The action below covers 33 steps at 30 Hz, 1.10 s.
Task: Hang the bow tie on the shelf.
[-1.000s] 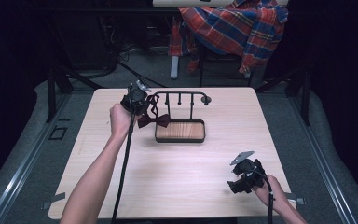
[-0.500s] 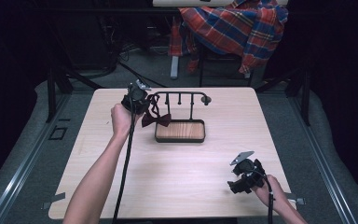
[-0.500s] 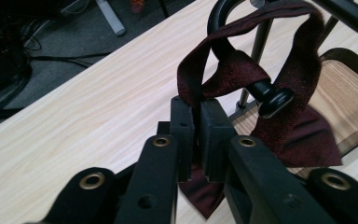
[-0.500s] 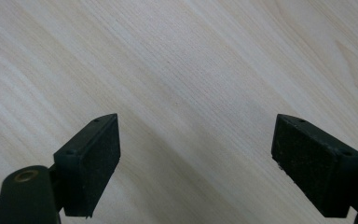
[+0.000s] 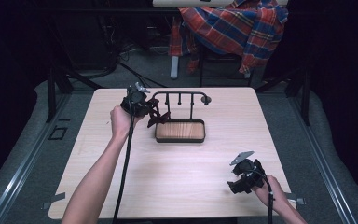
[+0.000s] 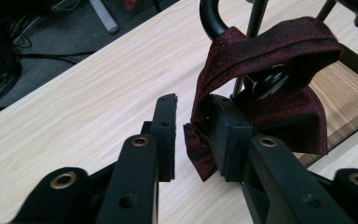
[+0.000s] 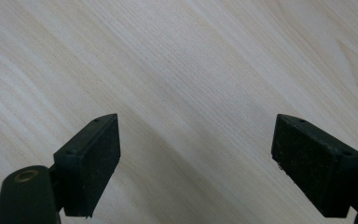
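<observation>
On table (image 5: 182, 172): 1 bow tie (image 6: 279, 88) on 1 rack (image 5: 181, 114) | left gripper (image 6: 191, 126) just opening, releasing it | right gripper (image 7: 196, 163) wide apart

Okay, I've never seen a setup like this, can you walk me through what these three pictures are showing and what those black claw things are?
There is no robot here: a person holds a hand-operated two-jaw clamp in each hand. The high view looks down on a pale wooden table. On it stands a black metal stand with hooks over a wooden tray.

The other two pictures come from small cameras riding on each clamp, looking along its black jaws. The left gripper is at the stand, where a dark red bow tie hangs. Its jaws have just been opening; a fold of the tie lies between them against one pad, with a gap at the other. The right gripper waits with jaws wide open over bare table, holding nothing.
</observation>
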### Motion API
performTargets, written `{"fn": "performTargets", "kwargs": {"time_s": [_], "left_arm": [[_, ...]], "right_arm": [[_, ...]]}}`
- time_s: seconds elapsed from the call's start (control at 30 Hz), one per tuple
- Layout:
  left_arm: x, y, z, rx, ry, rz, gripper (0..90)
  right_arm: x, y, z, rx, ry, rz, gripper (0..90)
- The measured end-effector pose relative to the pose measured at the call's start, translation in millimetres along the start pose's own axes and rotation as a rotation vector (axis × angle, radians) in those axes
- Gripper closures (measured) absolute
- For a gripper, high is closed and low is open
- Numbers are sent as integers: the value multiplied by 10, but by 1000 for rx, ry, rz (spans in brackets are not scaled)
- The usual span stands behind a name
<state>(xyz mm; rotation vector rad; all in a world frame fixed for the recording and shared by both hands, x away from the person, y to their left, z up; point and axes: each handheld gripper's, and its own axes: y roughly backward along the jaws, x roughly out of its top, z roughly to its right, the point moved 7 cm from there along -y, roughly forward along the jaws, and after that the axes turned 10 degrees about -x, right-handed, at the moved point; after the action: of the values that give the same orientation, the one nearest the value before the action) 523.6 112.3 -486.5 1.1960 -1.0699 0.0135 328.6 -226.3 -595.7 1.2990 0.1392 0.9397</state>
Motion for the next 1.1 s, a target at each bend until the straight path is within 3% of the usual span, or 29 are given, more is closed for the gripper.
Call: {"fn": "performTargets", "kwargs": {"time_s": [0.2, 0.67, 1.1], "left_arm": [[3, 51, 9, 1, 10, 6, 623], [12, 235, 69, 5, -10, 7, 447], [-134, 368, 128, -62, 14, 3, 215]], "right_arm": [[2, -4, -13, 9, -5, 5, 152], [-1, -6, -9, 3, 2, -3, 152], [5, 4, -4, 0, -6, 4, 152]]}}
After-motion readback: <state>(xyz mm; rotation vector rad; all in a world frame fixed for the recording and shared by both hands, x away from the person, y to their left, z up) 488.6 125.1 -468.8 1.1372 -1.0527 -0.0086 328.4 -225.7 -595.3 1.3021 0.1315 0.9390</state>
